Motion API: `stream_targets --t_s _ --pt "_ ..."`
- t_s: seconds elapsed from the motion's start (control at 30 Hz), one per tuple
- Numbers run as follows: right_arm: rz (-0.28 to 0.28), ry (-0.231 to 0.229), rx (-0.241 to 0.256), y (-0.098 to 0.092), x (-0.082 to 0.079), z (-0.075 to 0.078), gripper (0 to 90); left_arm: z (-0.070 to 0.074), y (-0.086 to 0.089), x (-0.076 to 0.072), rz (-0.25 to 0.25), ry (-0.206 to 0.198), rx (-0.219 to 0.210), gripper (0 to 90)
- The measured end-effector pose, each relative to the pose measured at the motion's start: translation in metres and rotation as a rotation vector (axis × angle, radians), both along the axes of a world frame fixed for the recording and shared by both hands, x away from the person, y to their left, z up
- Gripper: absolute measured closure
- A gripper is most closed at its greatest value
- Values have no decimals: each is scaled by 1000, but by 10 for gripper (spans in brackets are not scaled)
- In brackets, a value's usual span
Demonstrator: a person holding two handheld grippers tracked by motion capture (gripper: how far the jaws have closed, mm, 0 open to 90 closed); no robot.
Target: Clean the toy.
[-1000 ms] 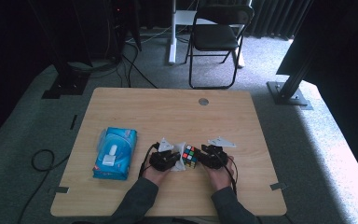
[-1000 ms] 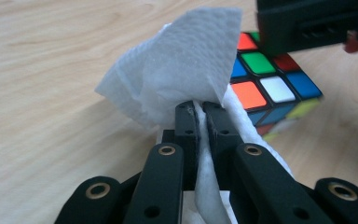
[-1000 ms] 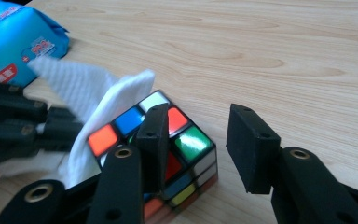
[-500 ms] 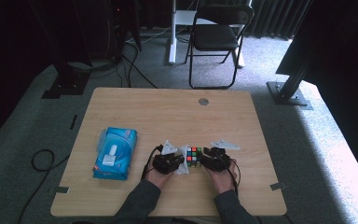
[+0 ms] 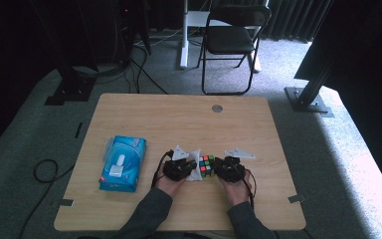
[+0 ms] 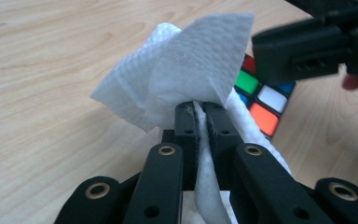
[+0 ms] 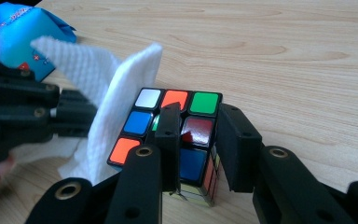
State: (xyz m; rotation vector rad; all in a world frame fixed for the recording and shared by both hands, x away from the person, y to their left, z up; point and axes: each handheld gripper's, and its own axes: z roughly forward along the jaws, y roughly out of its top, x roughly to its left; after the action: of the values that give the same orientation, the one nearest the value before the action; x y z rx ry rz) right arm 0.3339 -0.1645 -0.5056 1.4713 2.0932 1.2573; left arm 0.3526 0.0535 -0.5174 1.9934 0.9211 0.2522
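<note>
The puzzle cube (image 7: 177,135) is gripped near the table's front edge by the right gripper (image 7: 198,144), jaws closed on one corner. Rigid and slick, it is best clamped on flat faces. A limp tissue (image 6: 186,74) is pinched in the left gripper (image 6: 203,123), against the cube's side.

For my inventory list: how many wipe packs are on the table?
1: the blue wipe pack lies on the table's left part, left of the left gripper. I see no other.

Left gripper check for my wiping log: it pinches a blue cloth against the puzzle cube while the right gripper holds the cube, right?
Not blue: the left gripper pinches a white paper tissue, per the left gripper view. The right gripper does hold the cube.
</note>
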Motion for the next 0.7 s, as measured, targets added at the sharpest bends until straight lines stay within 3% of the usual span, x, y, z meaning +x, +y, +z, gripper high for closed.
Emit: stream_targets --t_s 0.7 --pt "-4 -1 11 -1 0 -2 694 1 -5 15 -6 1 27 860"
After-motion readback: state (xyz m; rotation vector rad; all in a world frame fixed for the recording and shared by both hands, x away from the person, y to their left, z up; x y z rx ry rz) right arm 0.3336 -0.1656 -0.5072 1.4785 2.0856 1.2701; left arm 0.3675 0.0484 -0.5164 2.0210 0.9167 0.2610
